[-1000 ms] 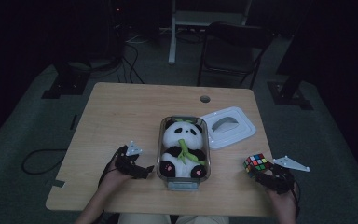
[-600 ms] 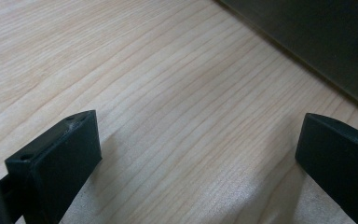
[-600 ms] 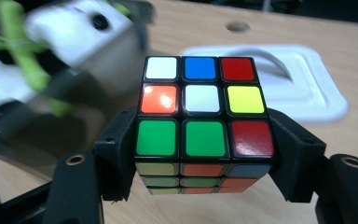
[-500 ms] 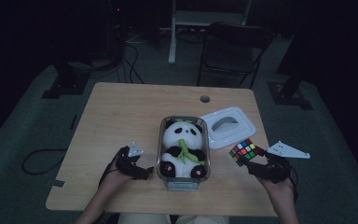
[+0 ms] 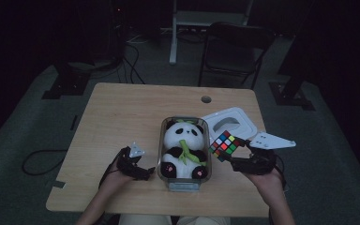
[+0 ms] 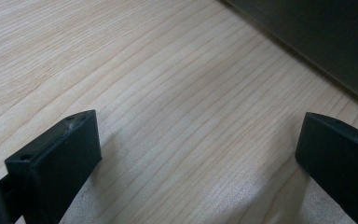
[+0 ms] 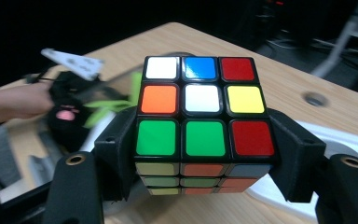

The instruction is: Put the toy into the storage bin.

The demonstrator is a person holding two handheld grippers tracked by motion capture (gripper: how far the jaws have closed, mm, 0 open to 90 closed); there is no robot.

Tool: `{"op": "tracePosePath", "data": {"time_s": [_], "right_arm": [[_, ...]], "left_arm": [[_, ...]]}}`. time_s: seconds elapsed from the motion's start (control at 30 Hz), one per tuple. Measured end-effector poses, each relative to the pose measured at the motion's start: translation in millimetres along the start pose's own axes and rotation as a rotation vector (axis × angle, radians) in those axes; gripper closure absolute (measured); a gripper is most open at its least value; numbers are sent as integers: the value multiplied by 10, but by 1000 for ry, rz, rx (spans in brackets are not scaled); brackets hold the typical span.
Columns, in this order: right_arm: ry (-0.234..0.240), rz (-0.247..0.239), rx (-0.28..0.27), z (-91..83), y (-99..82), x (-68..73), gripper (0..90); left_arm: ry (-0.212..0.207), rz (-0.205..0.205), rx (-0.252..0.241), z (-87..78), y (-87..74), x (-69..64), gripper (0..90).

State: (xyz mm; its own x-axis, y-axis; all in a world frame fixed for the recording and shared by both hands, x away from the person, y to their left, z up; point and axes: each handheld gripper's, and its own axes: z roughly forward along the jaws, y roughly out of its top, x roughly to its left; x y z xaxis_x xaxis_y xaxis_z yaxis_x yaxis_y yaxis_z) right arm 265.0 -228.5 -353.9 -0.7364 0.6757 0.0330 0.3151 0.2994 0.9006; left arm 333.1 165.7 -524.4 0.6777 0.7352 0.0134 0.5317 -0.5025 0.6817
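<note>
The puzzle cube (image 7: 204, 122) sits clamped between the right jaws, lifted clear of the table (image 5: 122, 117). Its white-centred face points up, with coloured stickers scrambled.

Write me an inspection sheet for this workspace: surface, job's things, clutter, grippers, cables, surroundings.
Surface: wooden table, round hole near the far edge.
Job's things: cube clamped in the right gripper and held beside the clear box; a panda lies in the box; white lid on the table behind the cube.
Clutter: nothing seen.
Grippers: right gripper shut on the cube's sides; left gripper open over bare wood, left of the box.
Cables: black cable on the floor at the left; more cables behind the table.
Surroundings: dark room, chair beyond the table.
</note>
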Motion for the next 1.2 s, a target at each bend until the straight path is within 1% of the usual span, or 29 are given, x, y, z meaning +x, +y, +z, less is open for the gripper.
{"op": "tracePosePath", "data": {"time_s": [0.17,0.27,0.37,0.47,0.53,0.73,0.77,0.9,1.13,1.2], "right_arm": [[81,-43,18,183,57,172,339],[115,-77,37,277,66,261,338],[161,-89,55,377,59,329,339],[188,-102,84,484,37,378,339],[212,-106,102,545,23,393,338],[258,-125,153,705,-27,416,339],[259,-124,152,724,-38,414,339],[273,-123,184,789,-66,392,338],[304,-107,184,830,-118,343,337],[319,-90,193,847,-133,324,331]], "left_arm": [[-1,2,2,-2,0,2,7],[0,3,2,-1,0,2,7],[0,3,2,-1,0,1,7],[0,3,1,-1,0,1,7],[0,3,2,-1,0,1,7],[0,3,2,-1,0,1,7],[1,2,2,-1,0,1,7],[1,2,2,-1,0,1,7],[2,0,2,-2,0,-1,7],[2,0,2,-2,0,-2,7]]}}
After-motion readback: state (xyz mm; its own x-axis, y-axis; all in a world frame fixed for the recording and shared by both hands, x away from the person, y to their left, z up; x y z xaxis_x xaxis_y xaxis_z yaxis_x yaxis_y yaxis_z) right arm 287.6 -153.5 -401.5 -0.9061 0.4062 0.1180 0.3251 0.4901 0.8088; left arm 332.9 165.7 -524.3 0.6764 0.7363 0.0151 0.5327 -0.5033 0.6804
